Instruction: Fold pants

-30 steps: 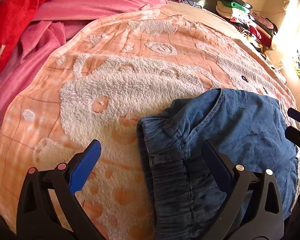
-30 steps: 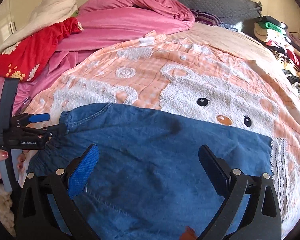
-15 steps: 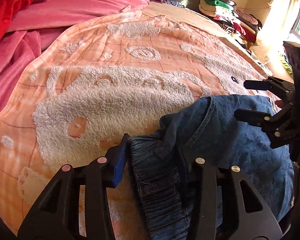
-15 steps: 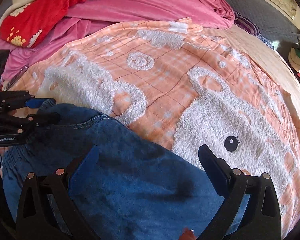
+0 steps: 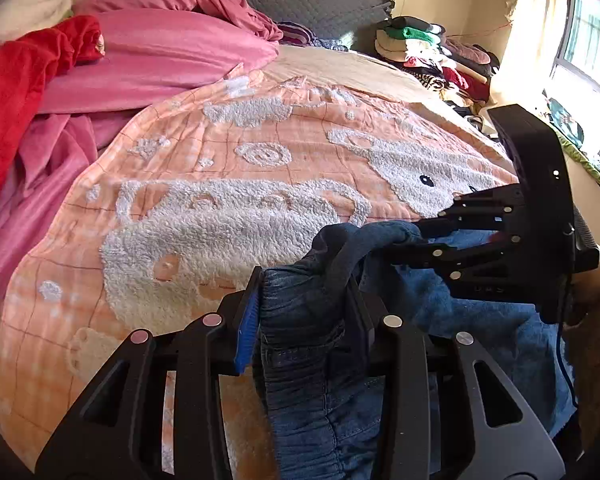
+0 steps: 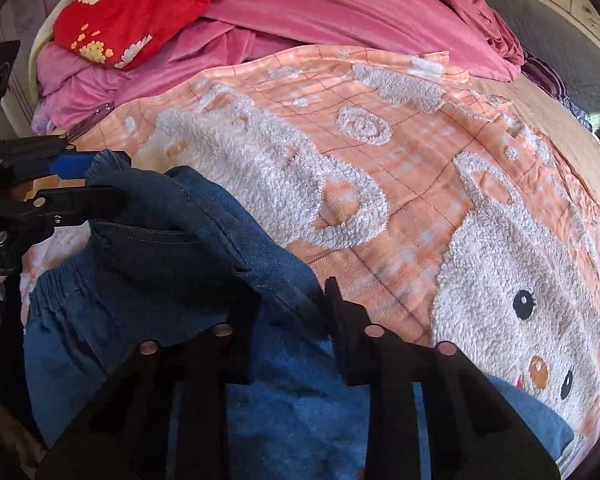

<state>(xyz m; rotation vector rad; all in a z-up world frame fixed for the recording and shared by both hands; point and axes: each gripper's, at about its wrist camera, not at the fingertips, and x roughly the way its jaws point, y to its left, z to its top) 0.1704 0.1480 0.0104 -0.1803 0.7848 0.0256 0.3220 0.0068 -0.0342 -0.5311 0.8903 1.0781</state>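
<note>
Blue denim pants (image 5: pixel 320 364) lie bunched at the near edge of a bed. My left gripper (image 5: pixel 306 316) is shut on their gathered elastic waistband. In the left wrist view my right gripper (image 5: pixel 414 238) comes in from the right, shut on a raised fold of the pants. In the right wrist view my right gripper (image 6: pixel 290 308) pinches a seamed denim edge (image 6: pixel 260 264); the left gripper (image 6: pixel 100 178) at far left holds the waistband corner. The pants (image 6: pixel 284 404) spread under both.
An orange blanket with white fluffy bears (image 5: pixel 260 184) covers the bed. Pink bedding (image 5: pixel 160 60) and a red flowered cloth (image 6: pixel 140 20) are heaped at the far left. A stack of folded clothes (image 5: pixel 428 52) sits at the far right by a window.
Both grippers were open one second ago. The left closed on the waistband first, then the right closed on the denim edge. The pants are lifted and bunched together.
</note>
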